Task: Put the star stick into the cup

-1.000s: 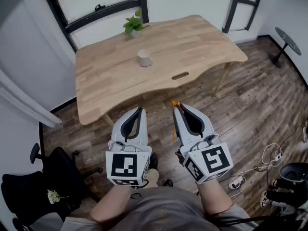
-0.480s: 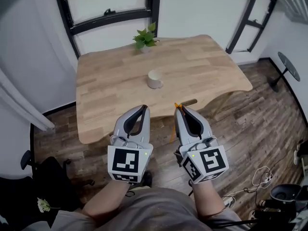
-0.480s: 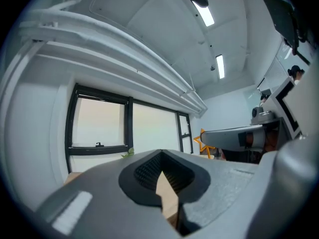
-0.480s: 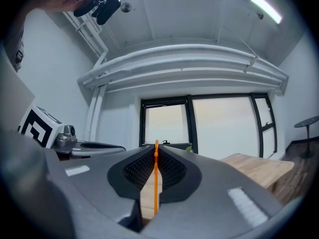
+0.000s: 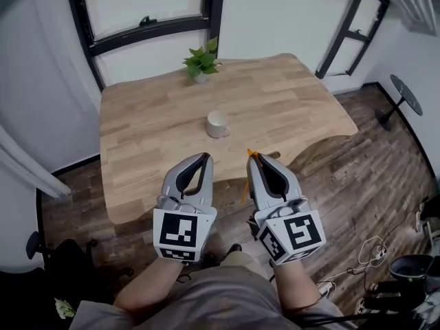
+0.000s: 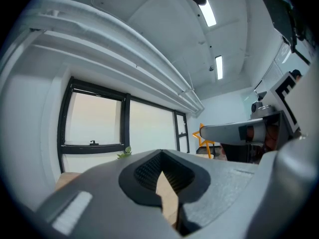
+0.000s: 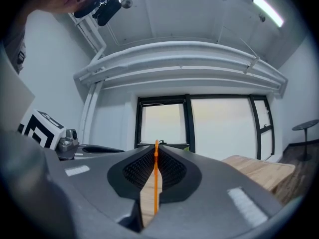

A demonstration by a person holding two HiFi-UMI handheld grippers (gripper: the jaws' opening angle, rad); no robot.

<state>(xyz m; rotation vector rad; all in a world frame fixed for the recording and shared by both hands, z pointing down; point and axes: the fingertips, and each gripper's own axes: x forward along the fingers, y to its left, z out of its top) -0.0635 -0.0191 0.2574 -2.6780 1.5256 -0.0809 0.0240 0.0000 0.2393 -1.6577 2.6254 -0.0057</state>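
Right tongs (image 5: pixel 256 157) pinching star stick (image 5: pixel 245 188), left tongs (image 5: pixel 203 158) closed empty, both seemingly over table (image 5: pixel 144 133) near edge, cup (image 5: pixel 218 124) beyond, mid-table.

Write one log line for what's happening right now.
right gripper: shut on star stick | left gripper: shut, empty | cup: upright on table, no stick yet
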